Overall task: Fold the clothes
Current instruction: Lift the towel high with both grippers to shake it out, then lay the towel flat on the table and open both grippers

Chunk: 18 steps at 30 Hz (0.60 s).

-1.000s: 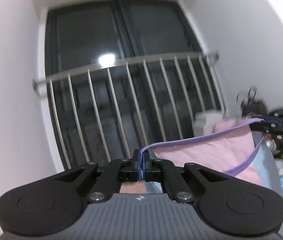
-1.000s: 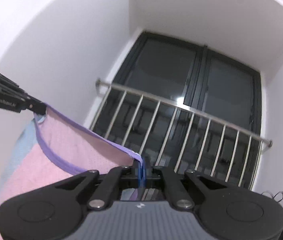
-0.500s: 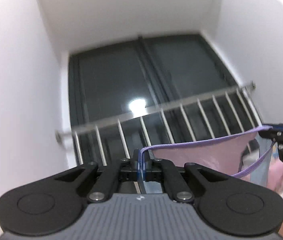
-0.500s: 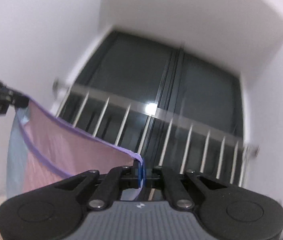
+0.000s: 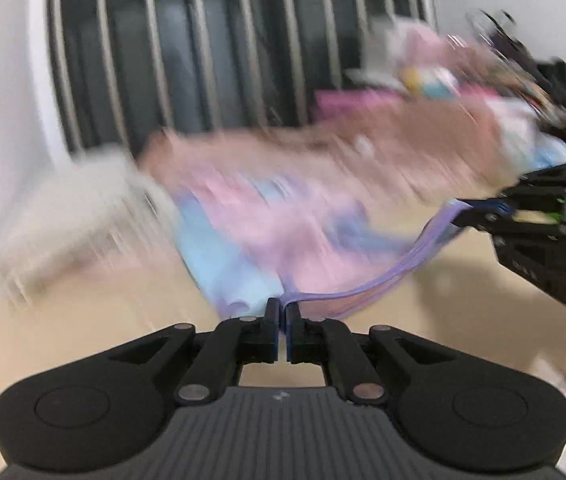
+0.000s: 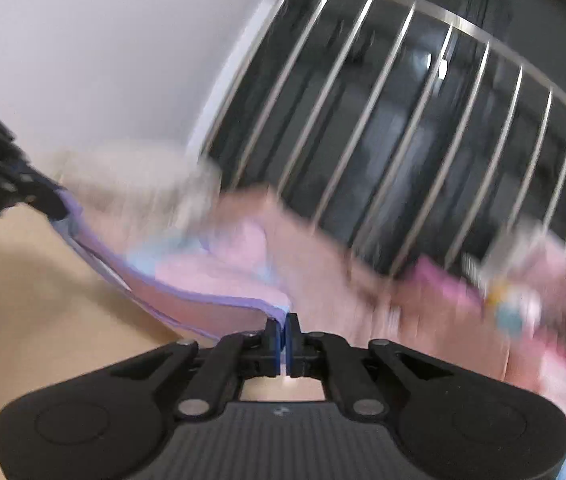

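Observation:
A pink and light-blue garment (image 5: 267, 236) with a purple hem lies spread and blurred over the beige table (image 5: 103, 320). My left gripper (image 5: 282, 312) is shut on one end of its purple hem. My right gripper (image 6: 282, 326) is shut on the other end of the garment (image 6: 211, 280). The hem runs slack between them, low over the table. The right gripper also shows at the right of the left wrist view (image 5: 483, 212), and the left gripper at the left of the right wrist view (image 6: 43, 204).
A pile of pink and mixed clothes (image 5: 423, 120) lies at the back right of the table. A whitish blurred cloth (image 5: 83, 208) lies at the left. A barred dark window (image 5: 203, 40) and white walls stand behind.
Both grippers have swung down from high in the air to just above the table, carrying the garment, which now lies spread on the surface. Both views are motion-blurred.

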Tool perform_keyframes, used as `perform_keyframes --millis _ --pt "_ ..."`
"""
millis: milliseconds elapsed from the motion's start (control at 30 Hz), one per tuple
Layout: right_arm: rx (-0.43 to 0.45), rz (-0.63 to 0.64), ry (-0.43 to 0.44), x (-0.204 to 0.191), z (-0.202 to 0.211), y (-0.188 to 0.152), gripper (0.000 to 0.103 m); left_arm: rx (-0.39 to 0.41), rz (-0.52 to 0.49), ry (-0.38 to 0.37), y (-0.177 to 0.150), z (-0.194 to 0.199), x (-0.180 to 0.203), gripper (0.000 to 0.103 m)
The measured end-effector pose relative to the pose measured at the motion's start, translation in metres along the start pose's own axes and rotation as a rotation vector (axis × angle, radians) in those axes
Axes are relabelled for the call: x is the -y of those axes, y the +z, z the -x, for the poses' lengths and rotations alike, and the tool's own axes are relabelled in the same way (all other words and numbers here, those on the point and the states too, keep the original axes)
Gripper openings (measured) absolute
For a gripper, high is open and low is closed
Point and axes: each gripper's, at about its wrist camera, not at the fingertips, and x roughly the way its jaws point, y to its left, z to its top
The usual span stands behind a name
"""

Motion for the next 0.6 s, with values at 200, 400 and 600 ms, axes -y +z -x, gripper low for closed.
perform_keyframes --millis 200,400,600 --pt "0.068 -0.005 0.021 -0.01 0.073 -0.041 0.052 0.012 0.117 -0.147 -0.038 0.042 -0.009 0.057" --pt "-0.026 -0.19 0.096 0.018 0.027 -0.012 0.046 -0.07 0.252 -0.001 0.0 -0.031 -0.023 0.056" --pt "-0.175 -0.296 0.094 0.014 -0.026 -0.009 0.013 -0.129 0.26 0.111 -0.001 -0.066 -0.011 0.007"
